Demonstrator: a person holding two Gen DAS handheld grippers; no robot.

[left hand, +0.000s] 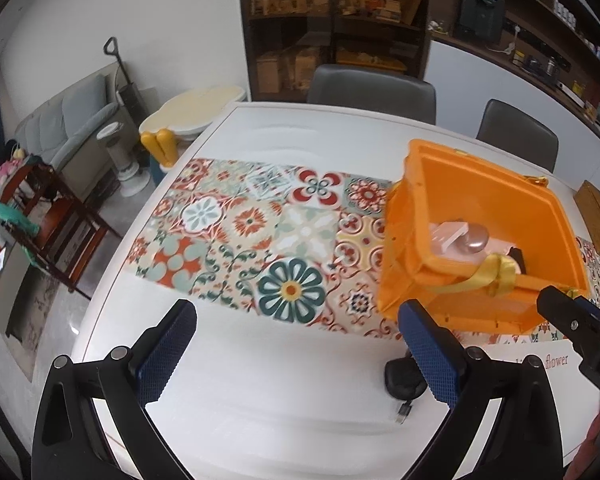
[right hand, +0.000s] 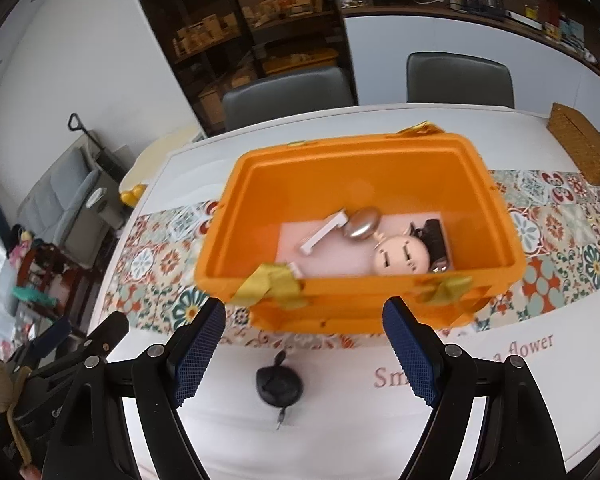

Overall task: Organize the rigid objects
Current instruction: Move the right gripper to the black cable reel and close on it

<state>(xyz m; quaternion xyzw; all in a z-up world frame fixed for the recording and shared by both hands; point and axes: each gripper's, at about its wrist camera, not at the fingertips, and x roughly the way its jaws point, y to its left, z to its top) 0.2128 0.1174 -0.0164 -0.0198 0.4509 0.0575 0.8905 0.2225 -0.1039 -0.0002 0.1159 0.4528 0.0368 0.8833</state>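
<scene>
1. At far left in the left wrist view the table (left hand: 228, 408) ends in a curved white edge; beyond it, on the floor, stand a wooden chair (left hand: 56, 220) and a sofa (left hand: 68, 120).
2. The left gripper (left hand: 296, 354) hangs over bare white tabletop, its jaws spread wide and empty; the blue pads (left hand: 162, 354) touch nothing.
3. Ahead of it the patterned runner (left hand: 240, 240) crosses the table, with nothing on this stretch.
4. A small black pouch (left hand: 400, 376) lies on the white top near the front edge, just inside the left gripper's right finger; a cable end (left hand: 404, 414) trails from it toward the camera.
5. The orange bin (left hand: 424, 216) stands on the runner to the right, its near wall just past the right fingertip. Yellow tape (left hand: 500, 276) wraps its near rim.
6. In the bin lie a white bracket (right hand: 324, 232), a metallic oval piece (right hand: 364, 222), a round pale toy face (right hand: 400, 258) and a dark item (right hand: 436, 236), all on a pale pink sheet (right hand: 332, 256). The oval touches the bracket's end; the dark item sits against the face's right side.
7. The right gripper (right hand: 304, 356) is partly open and holds nothing; it hovers before the bin's near wall, with the pouch on the table between its fingers in its own view.
8. Right of the bin, white top with printed lettering (right hand: 464, 360) is free.
9. A wicker box (right hand: 580, 152) sits at the far right on the table; two grey chairs (right hand: 460, 80) stand behind the far edge.
</scene>
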